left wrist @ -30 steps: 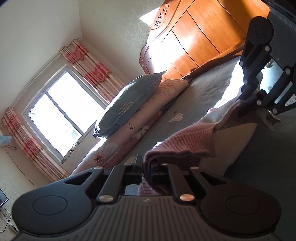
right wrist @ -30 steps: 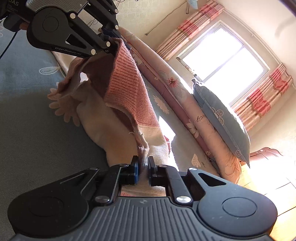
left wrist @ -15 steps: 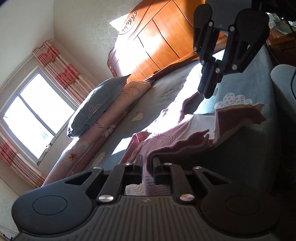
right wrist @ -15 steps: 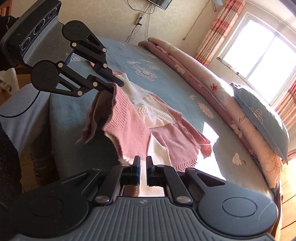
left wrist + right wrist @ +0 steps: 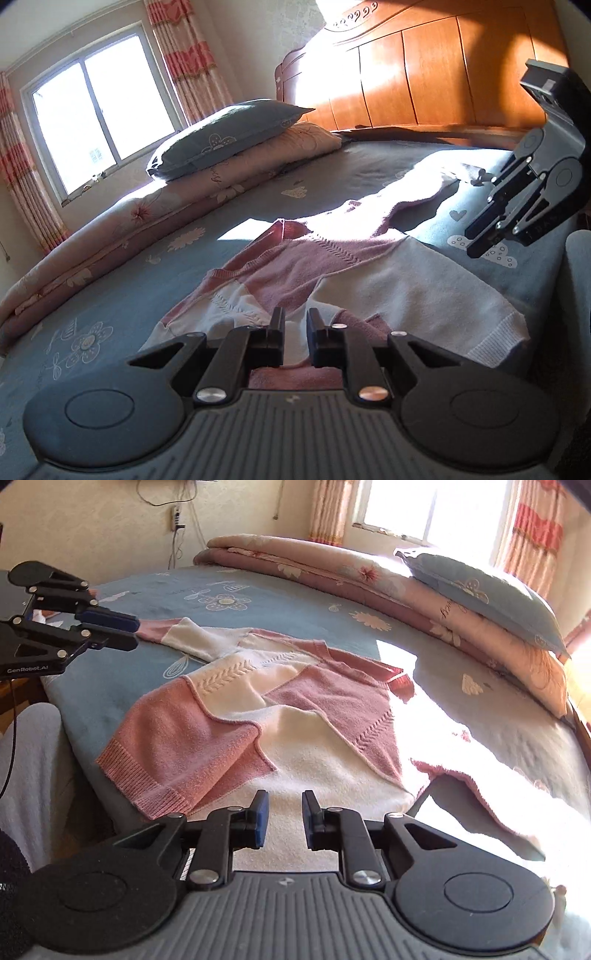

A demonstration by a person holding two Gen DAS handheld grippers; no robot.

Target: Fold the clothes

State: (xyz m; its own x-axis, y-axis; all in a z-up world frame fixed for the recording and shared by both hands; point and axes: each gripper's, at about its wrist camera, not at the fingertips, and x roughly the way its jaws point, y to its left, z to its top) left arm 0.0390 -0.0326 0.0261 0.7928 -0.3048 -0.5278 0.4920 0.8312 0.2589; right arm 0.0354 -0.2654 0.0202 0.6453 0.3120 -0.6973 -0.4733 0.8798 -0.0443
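Released since a second ago, the sweater (image 5: 280,716) now lies spread on the bed (image 5: 280,602), no longer lifted. Both the left gripper (image 5: 296,332) and right gripper (image 5: 283,814) are seen opening, nothing between them, angled downward. Sleeves left askew could spoil later folds.
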